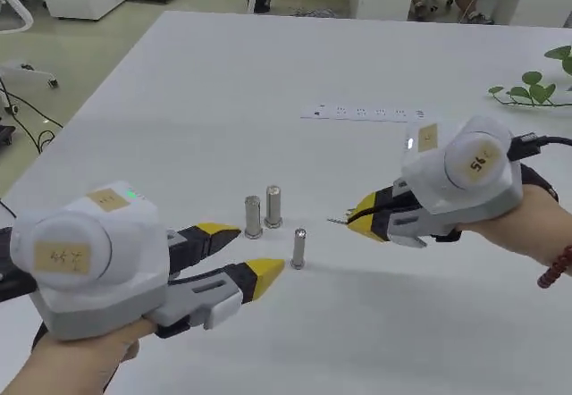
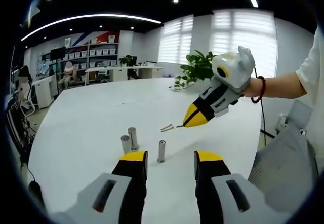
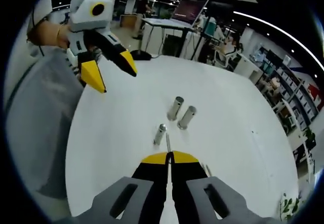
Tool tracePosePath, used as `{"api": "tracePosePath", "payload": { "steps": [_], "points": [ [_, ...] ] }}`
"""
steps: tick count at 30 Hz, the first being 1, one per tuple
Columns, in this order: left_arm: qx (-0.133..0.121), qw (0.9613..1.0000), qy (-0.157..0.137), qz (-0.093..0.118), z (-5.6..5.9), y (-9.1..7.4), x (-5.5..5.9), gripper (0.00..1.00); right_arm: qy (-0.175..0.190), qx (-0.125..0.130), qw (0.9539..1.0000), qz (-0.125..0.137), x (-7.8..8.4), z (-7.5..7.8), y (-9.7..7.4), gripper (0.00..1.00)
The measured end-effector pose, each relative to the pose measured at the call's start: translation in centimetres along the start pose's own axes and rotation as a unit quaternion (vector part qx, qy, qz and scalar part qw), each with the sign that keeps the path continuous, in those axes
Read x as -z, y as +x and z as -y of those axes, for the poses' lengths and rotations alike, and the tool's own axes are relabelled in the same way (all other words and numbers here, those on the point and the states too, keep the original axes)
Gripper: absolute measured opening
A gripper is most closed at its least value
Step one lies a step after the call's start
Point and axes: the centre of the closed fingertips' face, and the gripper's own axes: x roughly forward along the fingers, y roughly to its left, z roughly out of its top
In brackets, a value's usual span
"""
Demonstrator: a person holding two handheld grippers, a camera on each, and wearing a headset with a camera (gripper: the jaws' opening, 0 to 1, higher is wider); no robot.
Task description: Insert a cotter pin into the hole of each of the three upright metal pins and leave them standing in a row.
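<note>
Three metal pins are standing upright on the table [image 1: 179,100]: a back pair, left pin [image 1: 253,217] and right pin [image 1: 273,206] just beside each other, plus a lone pin [image 1: 298,248] nearer and to their right. None has a cotter in it yet, as far as we can see.

Our right gripper [image 1: 362,214] is clenched on a cotter pin [image 1: 338,222], which lies roughly flat and points left toward the lone pin, still apart from it. So it's vertical pin, crosswise cotter, and the target sits left of that tip and looks a little below it.

Our left gripper [image 1: 243,254] is released, jaws spread, just left of the lone pin and the closer of the two. We reckon it steadies while the right feeds. We can't make out which way the hole faces.
</note>
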Motion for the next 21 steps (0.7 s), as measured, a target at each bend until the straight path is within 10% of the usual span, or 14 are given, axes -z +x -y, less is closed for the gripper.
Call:
{"api": "tracePosePath", "payload": {
  "steps": [21],
  "points": [
    [0.057, 0.9971, -0.027, -0.042, 2.7, 1.6, 1.2, 0.21, -0.087, -0.058, 0.9935, 0.044, -2.6, -4.3, -0.2, 0.02]
  ]
}}
